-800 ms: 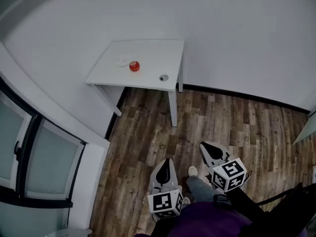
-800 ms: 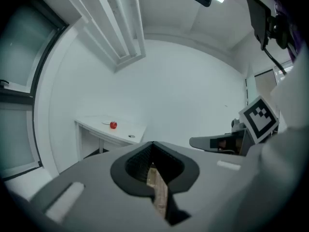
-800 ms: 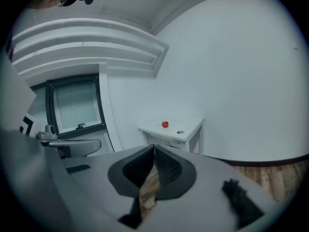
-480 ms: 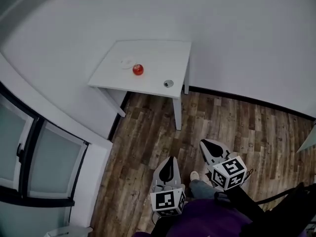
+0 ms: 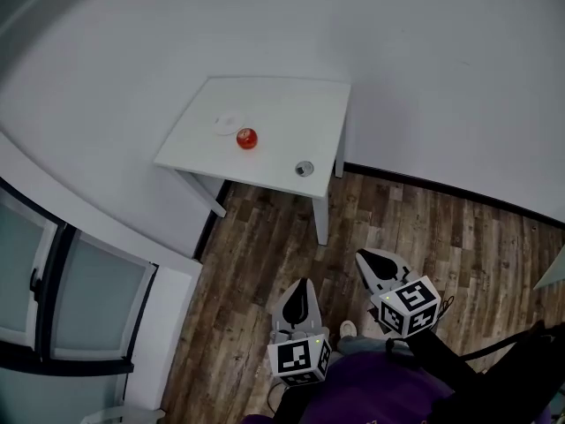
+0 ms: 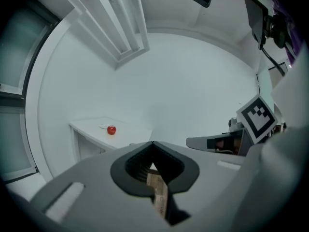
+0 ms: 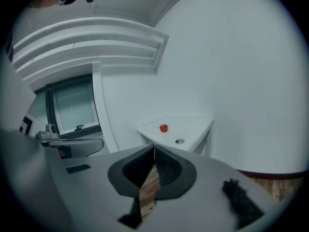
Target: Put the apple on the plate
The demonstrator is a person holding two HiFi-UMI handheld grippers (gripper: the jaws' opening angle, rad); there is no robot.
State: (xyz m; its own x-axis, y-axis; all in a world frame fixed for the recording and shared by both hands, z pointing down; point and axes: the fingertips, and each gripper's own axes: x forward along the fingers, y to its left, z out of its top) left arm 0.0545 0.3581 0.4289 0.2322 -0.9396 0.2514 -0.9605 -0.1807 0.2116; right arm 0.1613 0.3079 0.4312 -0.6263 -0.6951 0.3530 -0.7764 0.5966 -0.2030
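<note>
A red apple (image 5: 246,138) lies on a small white table (image 5: 291,113) in the room's corner, just right of a small white plate (image 5: 227,124). The apple (image 6: 111,129) shows far off in the left gripper view, and the apple (image 7: 163,127) again in the right gripper view. My left gripper (image 5: 299,294) and right gripper (image 5: 369,261) hang low over the wooden floor, well short of the table. Both are shut with nothing between the jaws.
A small round grey object (image 5: 305,168) sits near the table's front right corner. White walls meet behind the table. A window and a white ledge (image 5: 88,210) run along the left. Wooden floor (image 5: 424,237) lies between me and the table.
The table, apple and plate have slid down and slightly right in the head view as I come closer. Both grippers stay shut and low.
</note>
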